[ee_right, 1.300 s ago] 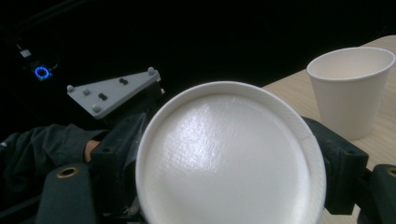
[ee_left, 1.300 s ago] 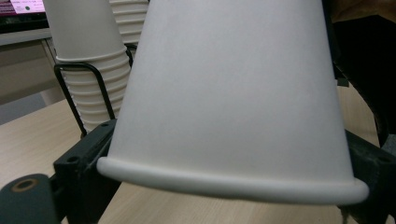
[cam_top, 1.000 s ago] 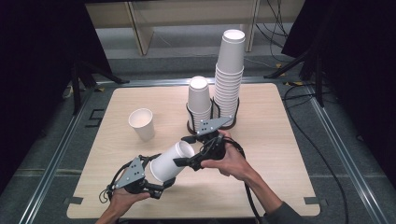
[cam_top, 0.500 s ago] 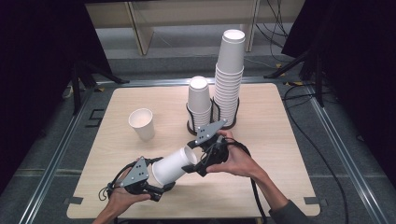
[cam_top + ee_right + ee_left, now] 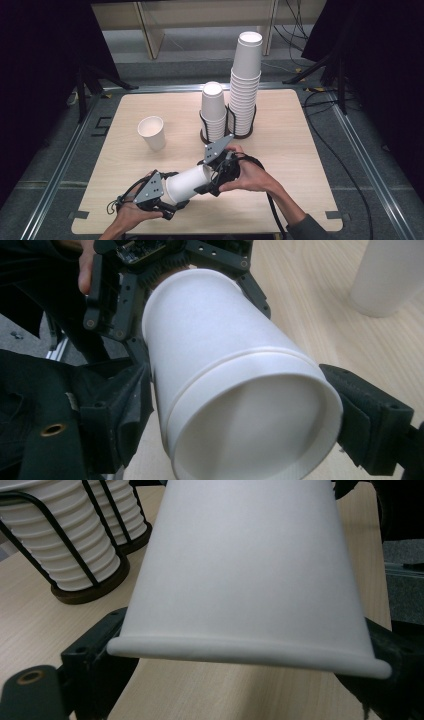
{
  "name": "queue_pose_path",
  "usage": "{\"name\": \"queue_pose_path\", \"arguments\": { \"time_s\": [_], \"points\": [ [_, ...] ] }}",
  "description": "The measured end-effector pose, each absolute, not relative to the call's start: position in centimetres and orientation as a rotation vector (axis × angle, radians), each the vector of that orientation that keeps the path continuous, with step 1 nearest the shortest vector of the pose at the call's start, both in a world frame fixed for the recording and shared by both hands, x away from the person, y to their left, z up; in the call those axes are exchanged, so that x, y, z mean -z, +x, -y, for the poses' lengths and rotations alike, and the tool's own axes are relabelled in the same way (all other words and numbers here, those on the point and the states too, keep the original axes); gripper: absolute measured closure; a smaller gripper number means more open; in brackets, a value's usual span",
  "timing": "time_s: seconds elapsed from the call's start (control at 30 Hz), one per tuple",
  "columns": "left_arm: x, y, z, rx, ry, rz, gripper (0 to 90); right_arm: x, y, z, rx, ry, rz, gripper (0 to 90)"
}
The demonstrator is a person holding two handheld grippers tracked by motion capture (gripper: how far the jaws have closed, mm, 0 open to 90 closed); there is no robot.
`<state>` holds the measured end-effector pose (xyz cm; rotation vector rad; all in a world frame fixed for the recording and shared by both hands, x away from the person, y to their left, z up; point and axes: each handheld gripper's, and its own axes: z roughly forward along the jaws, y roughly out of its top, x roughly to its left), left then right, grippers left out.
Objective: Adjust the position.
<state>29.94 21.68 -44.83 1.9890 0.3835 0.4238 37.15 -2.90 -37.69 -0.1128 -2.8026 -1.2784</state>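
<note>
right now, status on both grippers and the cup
Left gripper shut on paper cup base end. Right gripper jaws flank its rim end; grip unclear. Cup lies sideways above table. Nothing in the way.

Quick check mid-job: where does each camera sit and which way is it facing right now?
High view: above the near side, looking forward and down on the table; both forearms show.
Left gripper view: on the left gripper, looking along the held cups toward the racks.
Right gripper view: on the right gripper, facing the cups' open mouth and the left gripper.
All share the cups.
</note>
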Motion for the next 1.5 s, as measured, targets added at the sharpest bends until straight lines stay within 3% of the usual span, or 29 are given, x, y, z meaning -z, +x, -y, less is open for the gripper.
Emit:
{"name": "queue_pose_path", "arguments": {
  "time_s": [0.47, 0.83, 1.5],
  "points": [
    [45.2, 30.1, -21.8, -0.399, 1.935, -0.348, 5.8, 38.1, 37.7, 3.3, 1.328, -0.09, 2.657, 23.0],
    [44.6, 30.3, -23.0, -0.338, 1.693, -0.388, 3.5, 37.6, 38.3, 4.2, 1.458, -0.113, 2.528, 23.8],
    [44.5, 30.3, -23.2, -0.33, 1.638, -0.416, 5.0, 37.6, 38.8, 4.8, 1.541, -0.128, 2.436, 24.2]
  ]
}}
